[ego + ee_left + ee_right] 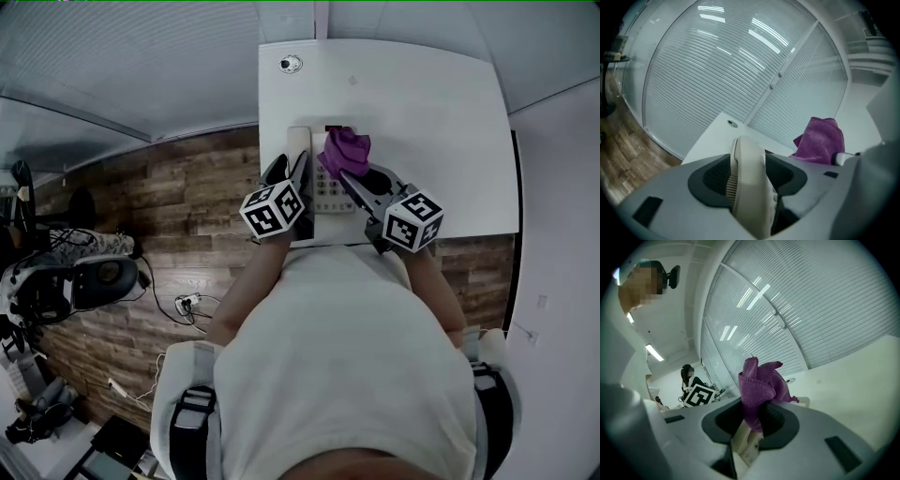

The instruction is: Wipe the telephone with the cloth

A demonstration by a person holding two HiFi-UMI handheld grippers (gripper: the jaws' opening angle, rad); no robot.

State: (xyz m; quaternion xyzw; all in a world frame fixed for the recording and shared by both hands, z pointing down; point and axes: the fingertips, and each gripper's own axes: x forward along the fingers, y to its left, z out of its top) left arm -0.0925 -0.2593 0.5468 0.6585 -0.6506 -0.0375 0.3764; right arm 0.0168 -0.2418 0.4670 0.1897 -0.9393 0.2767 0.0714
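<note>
White desk [422, 103], cream telephone [330, 192], bunched purple cloth [347, 150]

We see a white tabletop [441, 103] filling the upper middle of the head view, with its near edge toward the bottom of the frame. A pale telephone [330, 192] lies on it close to that edge, its handset [298, 141] at the left side. A small round fitting [291, 64] sits in the tabletop's upper left corner.
</note>
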